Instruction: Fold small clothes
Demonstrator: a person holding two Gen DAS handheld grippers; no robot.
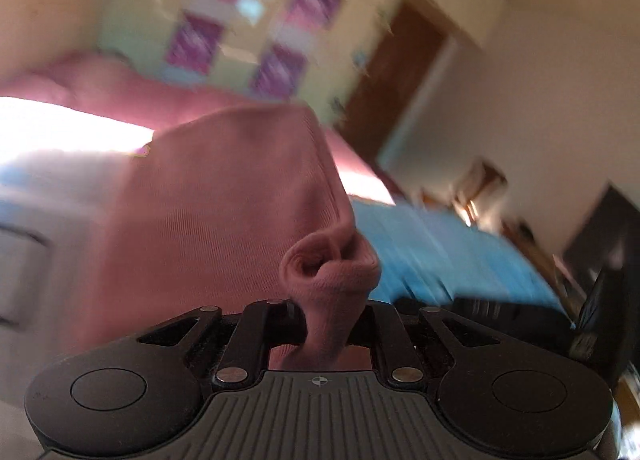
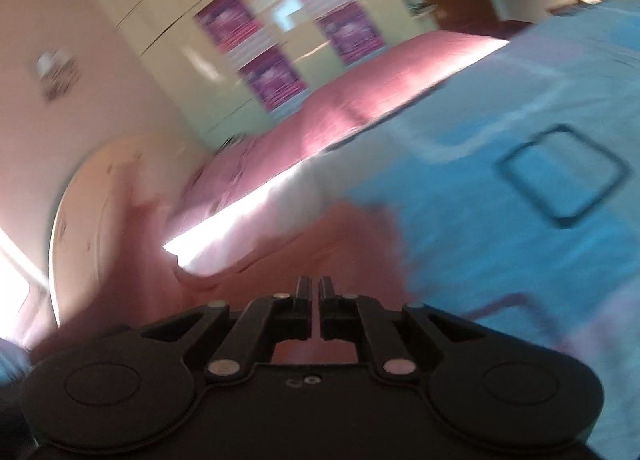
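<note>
A pink knit garment (image 1: 224, 196) fills the middle of the left wrist view, lifted above the bed. My left gripper (image 1: 326, 312) is shut on a bunched, rolled edge of it, and the cloth hides the fingertips. In the blurred right wrist view the same pink garment (image 2: 320, 244) lies just ahead of my right gripper (image 2: 314, 288). Its jaws stand almost closed with a thin gap, and I cannot make out any cloth between the tips.
A bed with a blue patterned cover (image 2: 520, 196) and a pink blanket (image 2: 360, 100) lies below. A cream wardrobe with purple panels (image 1: 248, 20) stands behind, a brown door (image 1: 400, 80) to its right. A dark object (image 1: 608, 244) sits at the right.
</note>
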